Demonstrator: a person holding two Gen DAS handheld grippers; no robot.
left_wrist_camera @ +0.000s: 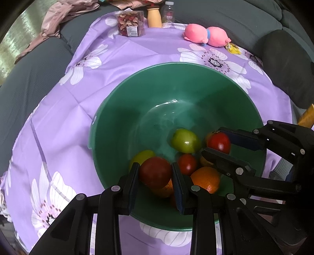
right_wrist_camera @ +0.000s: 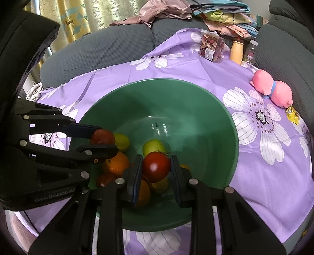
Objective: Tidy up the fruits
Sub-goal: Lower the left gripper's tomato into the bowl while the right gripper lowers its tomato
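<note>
Here, both claws reach down into the green basin point(left_wrist_camera: 117, 121), which sits on a purple flowered cloth point(left_wrist_camera: 121, 58) spread over a grey sofa point(left_wrist_camera: 29, 78). The left claw point(left_wrist_camera: 156, 174) is closed on a dark red apple point(left_wrist_camera: 155, 172), pads pressing its 2 sides. The right claw point(right_wrist_camera: 156, 166) grips a second red apple point(right_wrist_camera: 156, 166) the same way, held above the fruit pile. Below them in the basin lie a green apple point(left_wrist_camera: 185, 140), an orange point(left_wrist_camera: 206, 179), a small red fruit point(left_wrist_camera: 187, 163) and a yellow-green fruit point(left_wrist_camera: 141, 157). At the cloth's far edge stand a pink plush toy point(left_wrist_camera: 206, 35), a clear box of dried petals point(left_wrist_camera: 130, 23) and a wooden bottle point(left_wrist_camera: 154, 17).
</note>
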